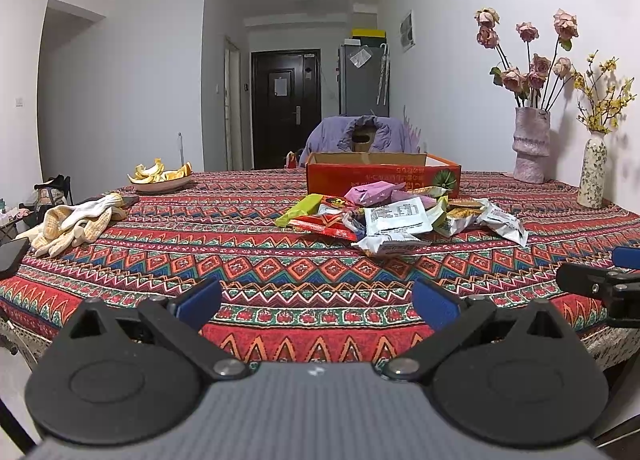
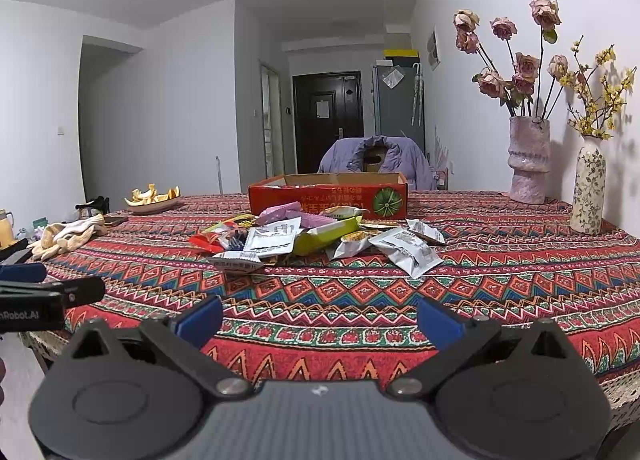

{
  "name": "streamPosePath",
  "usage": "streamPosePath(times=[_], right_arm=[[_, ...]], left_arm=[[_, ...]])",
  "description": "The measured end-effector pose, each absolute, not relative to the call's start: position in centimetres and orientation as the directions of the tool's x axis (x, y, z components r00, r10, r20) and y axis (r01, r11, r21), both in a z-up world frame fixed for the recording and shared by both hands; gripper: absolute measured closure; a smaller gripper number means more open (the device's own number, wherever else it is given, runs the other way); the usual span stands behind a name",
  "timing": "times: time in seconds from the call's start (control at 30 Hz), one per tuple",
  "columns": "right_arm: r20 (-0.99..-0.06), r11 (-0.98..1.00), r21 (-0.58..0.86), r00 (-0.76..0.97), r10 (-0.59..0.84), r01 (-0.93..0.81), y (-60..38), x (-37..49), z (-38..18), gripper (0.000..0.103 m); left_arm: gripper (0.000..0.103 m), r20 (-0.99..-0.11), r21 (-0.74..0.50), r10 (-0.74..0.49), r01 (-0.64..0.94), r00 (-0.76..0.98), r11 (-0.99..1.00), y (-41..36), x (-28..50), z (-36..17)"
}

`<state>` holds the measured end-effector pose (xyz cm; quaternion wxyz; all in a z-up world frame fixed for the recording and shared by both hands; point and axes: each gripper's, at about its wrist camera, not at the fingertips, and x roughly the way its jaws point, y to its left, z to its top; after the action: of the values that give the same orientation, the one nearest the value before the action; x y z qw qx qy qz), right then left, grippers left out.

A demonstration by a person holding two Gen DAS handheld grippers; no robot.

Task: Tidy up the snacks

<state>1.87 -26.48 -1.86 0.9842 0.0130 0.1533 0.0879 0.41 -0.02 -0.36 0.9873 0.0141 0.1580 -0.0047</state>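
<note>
Opening step, judged: nothing is gathered yet. The left claw (image 1: pixel 316 300) and right claw (image 2: pixel 320 318) hover side by side over the near edge of the table (image 1: pixel 280 260), each with fingers spread apart and empty. The snack packets (image 1: pixel 400 216) lie in a loose heap at 12 o'clock, just in front of the open red box (image 1: pixel 382 174). The next move calls for reaching forward, choosing an outlying packet such as the silver packet (image 2: pixel 412 250), and closing on its edge.

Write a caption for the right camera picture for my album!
Open tongs wait above a patterned tablecloth, facing a snack pile before a red box.
</note>
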Motion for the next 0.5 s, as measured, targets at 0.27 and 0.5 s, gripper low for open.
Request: streamPosePath(times=[0.27,0.5], right_arm=[[-0.295,0.986,0.048,0.94,0.169,-0.162,-26.55,1.85,-1.85,0.0],[-0.297,0.986,0.049,0.941,0.164,-0.157,-26.66,1.86,-1.98,0.0]], left_arm=[[0.0,-0.312,0.026,-0.004,0.013,0.95,1.0,-0.01,0.4,-0.4],[0.0,-0.32,0.031,-0.006,0.016,0.948,0.999,0.02,0.51,-0.48]])
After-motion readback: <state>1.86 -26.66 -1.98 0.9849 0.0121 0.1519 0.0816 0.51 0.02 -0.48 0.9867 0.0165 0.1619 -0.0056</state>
